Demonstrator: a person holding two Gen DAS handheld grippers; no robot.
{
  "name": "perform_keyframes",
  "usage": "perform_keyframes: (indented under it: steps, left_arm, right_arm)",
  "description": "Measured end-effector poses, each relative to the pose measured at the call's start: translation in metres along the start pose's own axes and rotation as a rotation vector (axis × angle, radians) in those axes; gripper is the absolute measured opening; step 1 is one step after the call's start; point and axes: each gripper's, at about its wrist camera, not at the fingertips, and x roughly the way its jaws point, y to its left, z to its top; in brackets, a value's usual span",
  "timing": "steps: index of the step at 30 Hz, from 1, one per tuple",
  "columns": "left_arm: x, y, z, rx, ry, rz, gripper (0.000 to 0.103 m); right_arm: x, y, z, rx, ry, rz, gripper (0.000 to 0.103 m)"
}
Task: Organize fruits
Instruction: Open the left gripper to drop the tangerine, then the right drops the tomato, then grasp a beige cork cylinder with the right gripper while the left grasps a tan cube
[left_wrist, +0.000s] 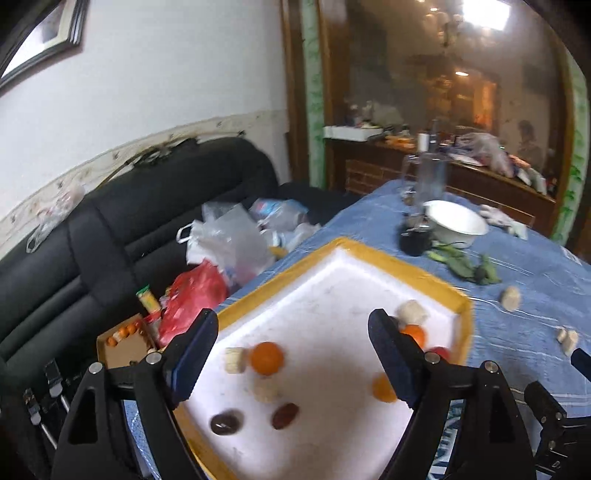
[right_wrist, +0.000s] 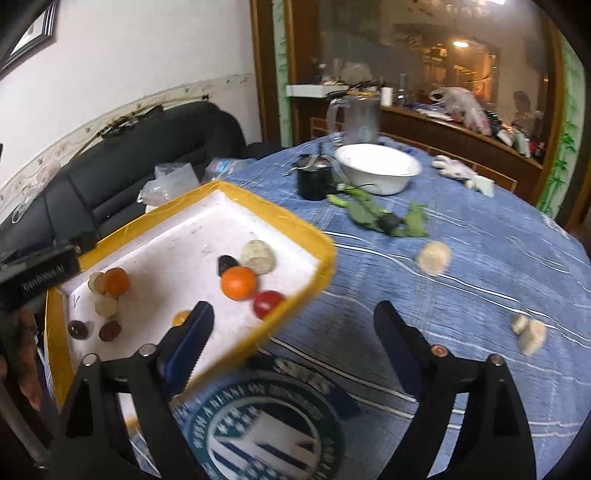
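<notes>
A white foam tray with a yellow rim (left_wrist: 369, 254) (right_wrist: 258, 206) lies on the blue tablecloth and holds several fruits: an orange (left_wrist: 266, 358) (right_wrist: 238, 283), a red fruit (right_wrist: 268, 303), dark plums (left_wrist: 226, 422) (right_wrist: 78, 328) and pale round pieces (left_wrist: 235, 360) (right_wrist: 258, 256). My left gripper (left_wrist: 291, 354) hangs open above the tray with nothing between its fingers. My right gripper (right_wrist: 291, 332) stands open over the tray's near right corner and the cloth, also empty. More pale pieces (right_wrist: 432, 257) (right_wrist: 529, 334) (left_wrist: 510, 297) lie loose on the cloth to the right.
Behind the tray stand a white bowl (right_wrist: 378, 168), a black cup (right_wrist: 314, 181), a clear jug (right_wrist: 360, 116), green leaves (right_wrist: 380, 216) and a white glove (right_wrist: 456, 168). A black sofa (left_wrist: 129, 229) with plastic bags (left_wrist: 229, 240) lies left of the table.
</notes>
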Motion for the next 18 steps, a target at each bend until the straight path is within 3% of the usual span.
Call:
perform_keyframes:
  steps: [3, 10, 18]
  left_arm:
    - [-0.009, -0.019, -0.003, 0.037, 0.005, -0.047, 0.084]
    - [-0.013, -0.073, -0.022, 0.134, 0.098, -0.213, 0.084]
    - [-0.006, -0.148, -0.053, 0.279, 0.171, -0.302, 0.084]
  right_arm:
    - [-0.019, -0.016, -0.01, 0.018, -0.015, -0.034, 0.103]
    - [-0.05, -0.064, -0.045, 0.087, 0.026, -0.102, 0.103]
    - [-0.078, -0.132, -0.097, 0.165, 0.099, -0.207, 0.103]
